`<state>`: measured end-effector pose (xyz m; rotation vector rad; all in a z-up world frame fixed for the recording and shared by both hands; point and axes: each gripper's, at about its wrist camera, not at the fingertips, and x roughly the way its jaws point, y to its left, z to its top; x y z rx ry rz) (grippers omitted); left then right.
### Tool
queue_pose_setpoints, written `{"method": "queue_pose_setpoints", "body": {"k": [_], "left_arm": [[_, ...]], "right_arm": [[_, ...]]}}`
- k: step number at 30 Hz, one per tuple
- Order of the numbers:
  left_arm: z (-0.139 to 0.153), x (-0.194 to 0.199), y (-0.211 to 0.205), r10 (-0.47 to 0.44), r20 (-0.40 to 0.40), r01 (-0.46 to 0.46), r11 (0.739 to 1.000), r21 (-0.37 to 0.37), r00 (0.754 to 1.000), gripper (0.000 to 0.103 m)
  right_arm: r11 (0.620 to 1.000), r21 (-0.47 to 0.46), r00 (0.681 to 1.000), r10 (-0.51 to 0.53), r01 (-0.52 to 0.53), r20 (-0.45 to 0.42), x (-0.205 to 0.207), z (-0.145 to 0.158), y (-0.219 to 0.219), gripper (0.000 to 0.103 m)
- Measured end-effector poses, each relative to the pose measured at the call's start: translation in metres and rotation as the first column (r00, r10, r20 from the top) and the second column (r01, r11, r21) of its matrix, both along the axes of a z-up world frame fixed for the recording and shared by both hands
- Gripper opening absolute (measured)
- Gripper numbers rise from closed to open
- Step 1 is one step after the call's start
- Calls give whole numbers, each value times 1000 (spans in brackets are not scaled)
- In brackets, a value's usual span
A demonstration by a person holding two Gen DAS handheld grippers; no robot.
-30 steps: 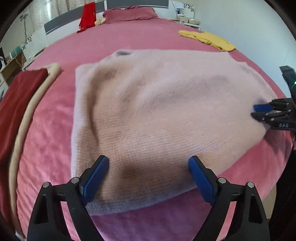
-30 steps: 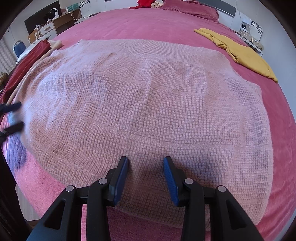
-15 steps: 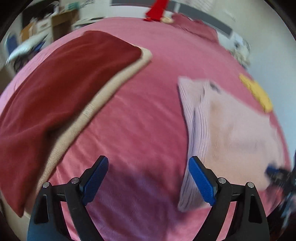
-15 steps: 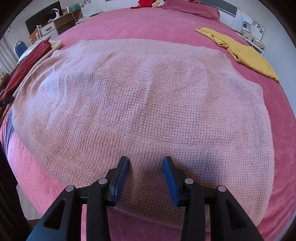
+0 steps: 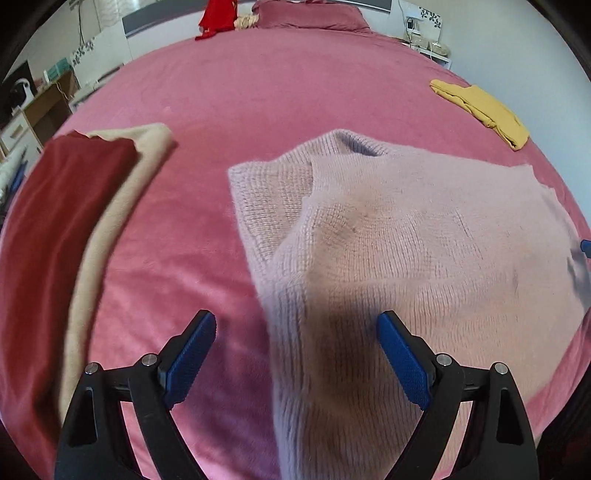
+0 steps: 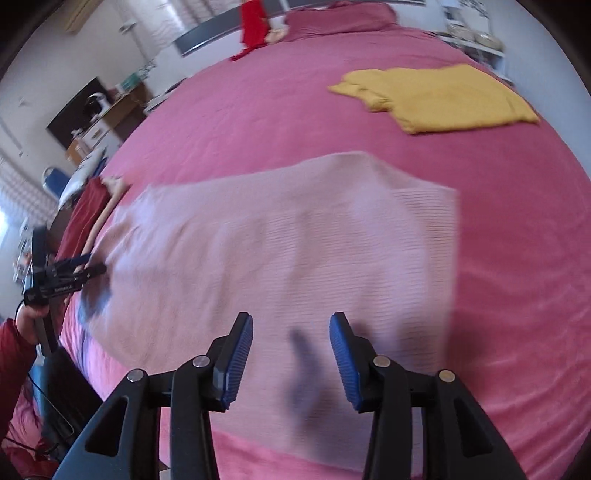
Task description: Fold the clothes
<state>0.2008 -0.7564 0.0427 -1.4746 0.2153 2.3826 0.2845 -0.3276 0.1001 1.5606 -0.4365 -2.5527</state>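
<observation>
A pale pink knit sweater [image 5: 406,240] lies folded flat on the pink bed; it also shows in the right wrist view [image 6: 277,251]. My left gripper [image 5: 295,354] is open and empty, hovering over the sweater's near left edge. It also shows at the left of the right wrist view [image 6: 70,275]. My right gripper [image 6: 291,354] is open and empty above the sweater's near edge. Only a blue tip of it [image 5: 585,245] shows in the left wrist view.
A folded dark red garment [image 5: 55,221] lies on a cream one [image 5: 122,206] to the left. A yellow garment [image 6: 436,99] lies at the far right. A red garment [image 6: 253,22] and pillow [image 5: 310,14] sit at the headboard. A desk [image 6: 103,114] stands left of the bed.
The left gripper swung left over the red garment and came back to the sweater's left edge. The right gripper pulled back and turned; the sweater now looks smaller and farther away.
</observation>
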Motion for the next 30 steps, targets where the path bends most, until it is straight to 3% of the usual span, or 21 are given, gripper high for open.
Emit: {"method": "queue_pose_setpoints", "body": {"k": [5,9,12,18,21,26,30], "left_arm": [[-14,-6,-5,-5,43,3,999,43,999,95],[-21,-14,-15,-6,85,-2,995,96,996,100],[-22,-17,-14,-26,97,17,996,89,995,102],[-27,-23,-14,-43,105,37,997,62,994,103],[-28,-24,-17,-46,106,38,997,73,993,103],[-28,-24,-19,-54,104,46,996,76,993,103],[-28,-24,-20,-55,95,47,996,77,994,103]], "right_arm": [[997,-15,997,-71,71,22,0,-6,48,46],[998,4,994,-64,64,88,-9,-11,76,48],[997,11,990,-73,72,125,-13,-18,86,49],[995,-70,975,-49,65,215,-29,-43,85,51],[992,-115,975,-28,54,220,-31,-48,81,60],[970,-238,977,5,46,212,-31,-55,78,62],[962,-268,977,4,54,212,-31,-55,80,62]]}}
